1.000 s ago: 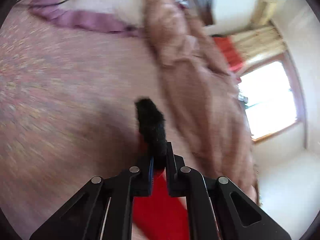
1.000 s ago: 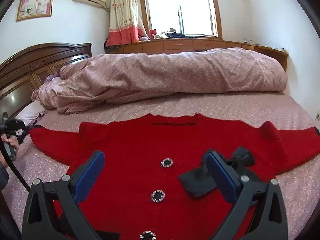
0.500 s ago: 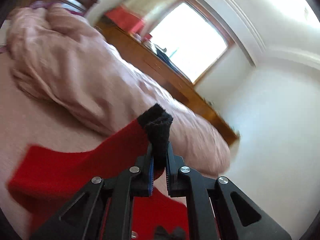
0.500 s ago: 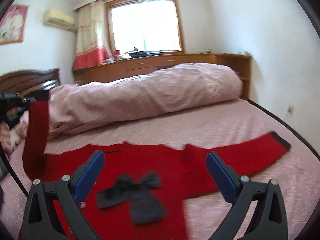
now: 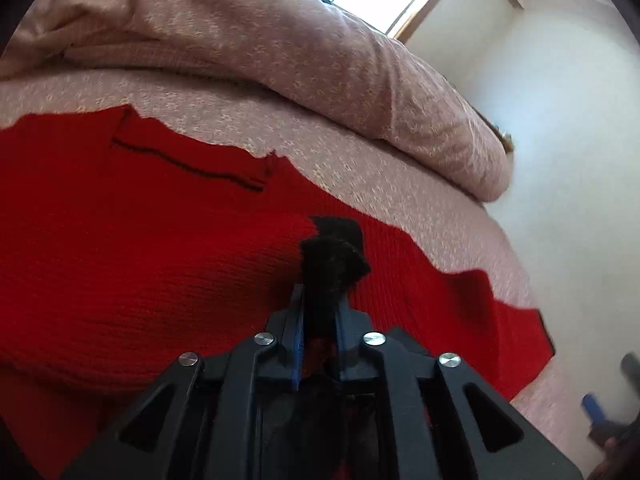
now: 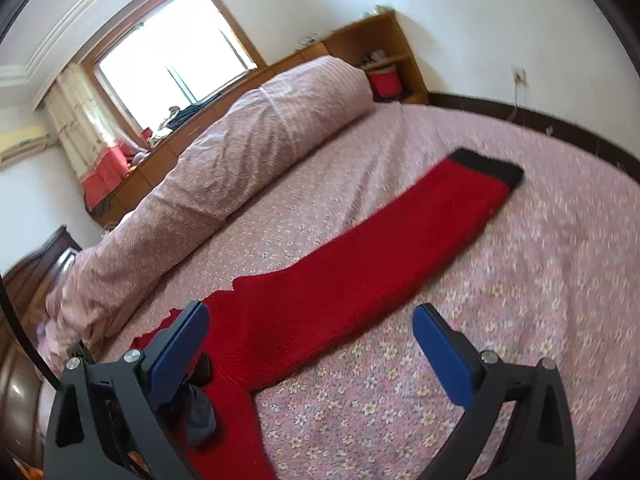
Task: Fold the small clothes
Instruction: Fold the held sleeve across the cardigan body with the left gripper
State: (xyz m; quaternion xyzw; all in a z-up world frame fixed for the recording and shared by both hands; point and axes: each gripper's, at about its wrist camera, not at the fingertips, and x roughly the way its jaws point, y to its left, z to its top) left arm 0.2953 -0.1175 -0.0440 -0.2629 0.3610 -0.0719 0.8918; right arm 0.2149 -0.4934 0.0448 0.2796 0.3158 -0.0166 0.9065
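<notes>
No text, label, brand, number or sign can be read in either view. The red sweater [image 5: 140, 248] shows plain knit only, and the floral bedsheet [image 6: 520, 280] carries a flower print without any writing.

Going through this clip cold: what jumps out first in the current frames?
The bright red sweater spread across the floral bedsheet dominates both views. The left gripper, jaws starting to open, has the sweater's black cuff between them over the sweater's body. The right gripper is open above the other sleeve, which lies flat.
</notes>
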